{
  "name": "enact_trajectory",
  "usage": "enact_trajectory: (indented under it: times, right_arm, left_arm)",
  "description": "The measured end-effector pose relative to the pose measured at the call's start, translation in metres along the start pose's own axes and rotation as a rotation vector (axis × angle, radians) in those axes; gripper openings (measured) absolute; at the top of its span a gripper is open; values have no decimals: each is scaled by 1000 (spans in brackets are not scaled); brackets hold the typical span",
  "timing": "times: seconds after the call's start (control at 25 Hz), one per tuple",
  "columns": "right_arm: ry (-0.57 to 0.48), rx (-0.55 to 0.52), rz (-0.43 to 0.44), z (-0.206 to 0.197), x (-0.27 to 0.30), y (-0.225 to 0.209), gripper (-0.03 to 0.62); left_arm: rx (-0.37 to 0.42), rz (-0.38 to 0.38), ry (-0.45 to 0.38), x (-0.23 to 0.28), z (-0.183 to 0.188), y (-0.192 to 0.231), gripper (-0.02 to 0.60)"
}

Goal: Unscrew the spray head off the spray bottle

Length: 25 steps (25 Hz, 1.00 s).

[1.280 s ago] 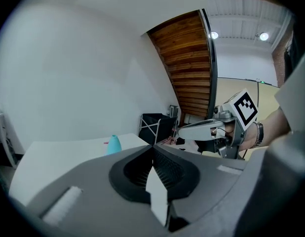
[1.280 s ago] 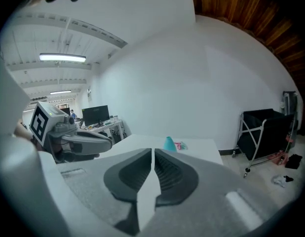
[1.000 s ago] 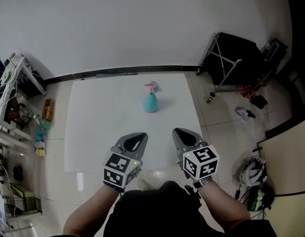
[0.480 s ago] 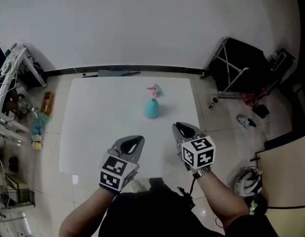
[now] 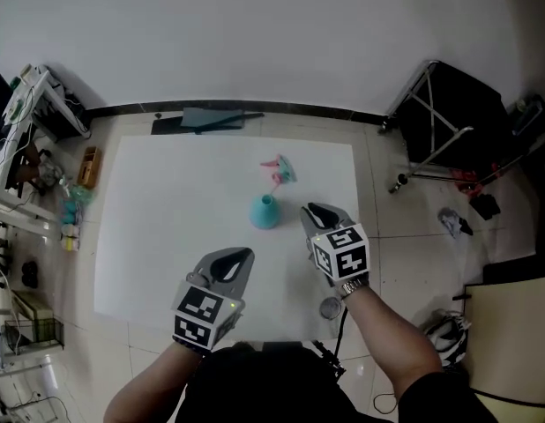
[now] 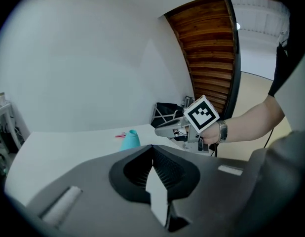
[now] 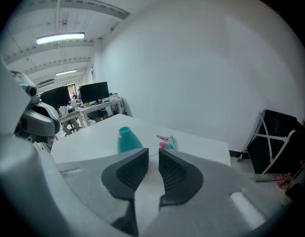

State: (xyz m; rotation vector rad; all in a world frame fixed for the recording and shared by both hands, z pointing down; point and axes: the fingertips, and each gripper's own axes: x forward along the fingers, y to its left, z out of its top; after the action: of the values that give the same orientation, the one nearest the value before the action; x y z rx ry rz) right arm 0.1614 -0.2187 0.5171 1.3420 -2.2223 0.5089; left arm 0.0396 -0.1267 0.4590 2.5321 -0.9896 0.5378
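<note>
A teal spray bottle (image 5: 265, 211) stands upright on the white sheet (image 5: 167, 227), its neck bare. The pink-and-teal spray head (image 5: 279, 168) lies apart on the sheet just behind it. In the right gripper view the bottle (image 7: 128, 139) and the head (image 7: 167, 142) lie ahead of the jaws. My right gripper (image 5: 323, 213) hovers right of the bottle; its jaws are opening, a narrow gap with nothing between them. My left gripper (image 5: 235, 263) hangs nearer me, shut and empty, and sees the bottle (image 6: 130, 139) ahead.
A black folding stand (image 5: 453, 122) sits right of the sheet. Cluttered shelves (image 5: 34, 148) line the left side. A dark flat board (image 5: 206, 118) lies by the wall behind the sheet. A small round lid (image 5: 331, 307) rests on the floor near my right arm.
The right gripper has moved forward to beside the bottle and its jaws have parted slightly. The head camera has shifted forward. The left gripper has stayed near me, shut.
</note>
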Motion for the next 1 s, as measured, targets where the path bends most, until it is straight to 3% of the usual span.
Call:
enact_trajectory:
  times: [0.4,1.0]
  right_arm:
    - [55,-37,72,-5,83,-34,51]
    - [176,-102,97,-31,144,-39,58]
  left_arm:
    - [-52,42,72,51,-3,12,18]
    - [-100,102,145,61,-25,30,20]
